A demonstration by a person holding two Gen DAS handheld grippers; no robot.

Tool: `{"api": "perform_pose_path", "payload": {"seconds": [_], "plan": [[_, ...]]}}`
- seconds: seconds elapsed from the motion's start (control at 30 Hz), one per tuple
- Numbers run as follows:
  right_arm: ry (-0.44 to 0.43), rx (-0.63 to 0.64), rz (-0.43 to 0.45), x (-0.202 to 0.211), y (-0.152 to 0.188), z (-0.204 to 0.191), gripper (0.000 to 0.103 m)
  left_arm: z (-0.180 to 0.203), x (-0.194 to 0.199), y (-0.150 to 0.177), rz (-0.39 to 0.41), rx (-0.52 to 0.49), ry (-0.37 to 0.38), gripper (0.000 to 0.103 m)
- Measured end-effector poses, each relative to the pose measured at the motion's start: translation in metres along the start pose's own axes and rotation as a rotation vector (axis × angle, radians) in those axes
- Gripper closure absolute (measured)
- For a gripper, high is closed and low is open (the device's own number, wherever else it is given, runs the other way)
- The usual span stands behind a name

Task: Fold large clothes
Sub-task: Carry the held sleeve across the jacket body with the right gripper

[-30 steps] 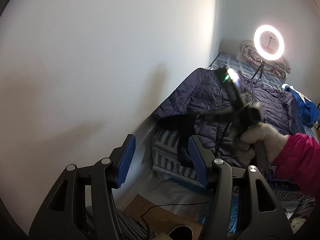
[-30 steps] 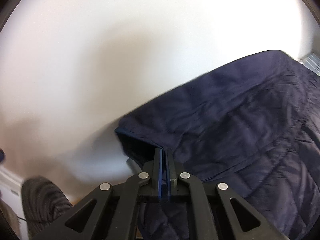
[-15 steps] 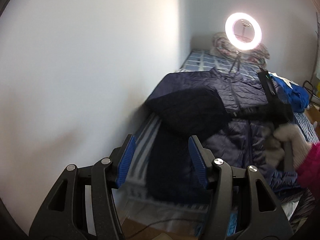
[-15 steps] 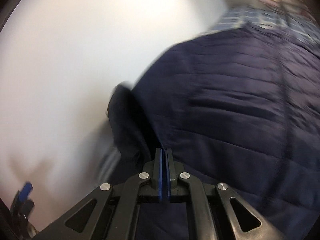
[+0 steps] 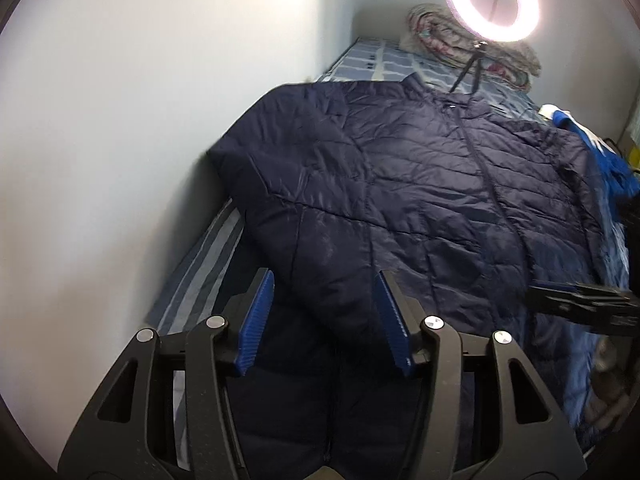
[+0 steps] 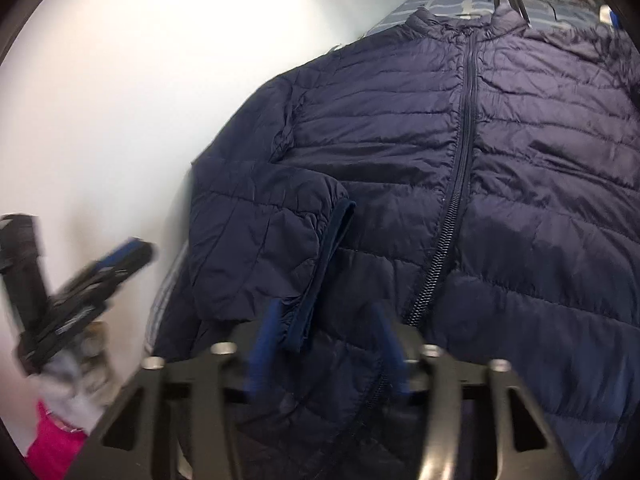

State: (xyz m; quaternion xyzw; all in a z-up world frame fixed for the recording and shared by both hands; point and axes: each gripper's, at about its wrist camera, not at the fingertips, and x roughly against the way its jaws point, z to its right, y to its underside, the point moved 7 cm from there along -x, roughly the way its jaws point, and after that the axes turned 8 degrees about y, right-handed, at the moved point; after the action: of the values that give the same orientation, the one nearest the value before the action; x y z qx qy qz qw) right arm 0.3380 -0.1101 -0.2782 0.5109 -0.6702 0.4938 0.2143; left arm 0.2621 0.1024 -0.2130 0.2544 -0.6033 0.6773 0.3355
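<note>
dark blue puffy jacket (image 5: 420,184) spread flat on striped bed (image 5: 200,276), one sleeve (image 6: 260,240) folded over its front, tight against white wall (image 5: 140,120), ring light (image 5: 494,0) and blanket pile (image 5: 440,44) past collar, left gripper (image 5: 326,316) spread and empty, right gripper (image 6: 324,344) just opened around cuff.

no text, label, brand or number can be read anywhere in either view. the other gripper (image 5: 584,307) seen at the edge carries a small pale marking on its black body, too blurred to make out.
</note>
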Motion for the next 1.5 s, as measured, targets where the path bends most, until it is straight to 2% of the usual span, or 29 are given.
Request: {"api": "perform_pose_path", "payload": {"seconds": [0.03, 0.07, 0.17, 0.23, 0.27, 0.33, 0.4, 0.43, 0.57, 0.67, 0.77, 0.87, 1.0, 1.1, 1.2, 1.5], "plan": [[-0.01, -0.008, -0.002, -0.006, -0.006, 0.005, 0.027, 0.001, -0.005, -0.001, 0.0, 0.002, -0.009, 0.048], [-0.027, -0.02, -0.009, -0.01, -0.008, 0.006, 0.024, 0.001, -0.007, -0.001, -0.002, 0.006, -0.008, 0.049], [-0.069, -0.053, -0.039, -0.031, -0.019, 0.005, 0.024, 0.006, -0.012, -0.005, 0.005, 0.005, 0.003, 0.048], [-0.074, -0.061, -0.061, -0.043, -0.022, 0.0, 0.029, 0.005, -0.007, -0.009, 0.024, -0.004, -0.008, 0.049], [-0.063, -0.06, -0.076, -0.052, -0.023, -0.004, 0.035, 0.009, -0.008, -0.014, 0.035, -0.005, -0.016, 0.049], [-0.056, -0.049, -0.11, -0.064, -0.026, -0.009, 0.081, 0.005, -0.002, -0.02, 0.059, 0.0, -0.027, 0.048], [-0.034, -0.03, -0.121, -0.068, -0.028, -0.013, 0.098, -0.001, 0.005, -0.027, 0.088, 0.008, -0.044, 0.048], [-0.028, -0.013, -0.106, -0.065, -0.032, -0.015, 0.1, -0.004, 0.008, -0.03, 0.099, 0.014, -0.048, 0.048], [0.024, 0.038, 0.002, -0.033, -0.062, -0.009, 0.101, -0.012, 0.012, -0.036, 0.12, 0.034, -0.053, 0.048], [0.074, 0.042, 0.087, -0.004, -0.09, 0.007, 0.102, -0.01, 0.012, -0.041, 0.128, 0.06, -0.023, 0.048], [0.154, 0.038, 0.184, 0.029, -0.119, 0.035, 0.102, -0.003, 0.006, -0.046, 0.125, 0.047, -0.023, 0.048], [0.263, 0.011, 0.244, 0.051, -0.135, 0.074, 0.102, 0.003, -0.005, -0.048, 0.109, 0.039, -0.028, 0.048], [0.336, -0.068, 0.235, 0.056, -0.133, 0.128, 0.102, 0.013, -0.019, -0.05, 0.085, 0.038, -0.011, 0.048], [0.37, -0.077, 0.201, 0.047, -0.125, 0.149, 0.102, 0.023, -0.03, -0.054, 0.068, 0.014, -0.008, 0.048], [0.392, -0.081, 0.204, 0.045, -0.124, 0.162, 0.102, 0.028, -0.035, -0.057, 0.064, -0.003, -0.01, 0.048], [0.478, -0.162, 0.248, 0.044, -0.165, 0.205, 0.102, 0.026, -0.035, -0.055, 0.063, -0.005, -0.017, 0.048]]}}
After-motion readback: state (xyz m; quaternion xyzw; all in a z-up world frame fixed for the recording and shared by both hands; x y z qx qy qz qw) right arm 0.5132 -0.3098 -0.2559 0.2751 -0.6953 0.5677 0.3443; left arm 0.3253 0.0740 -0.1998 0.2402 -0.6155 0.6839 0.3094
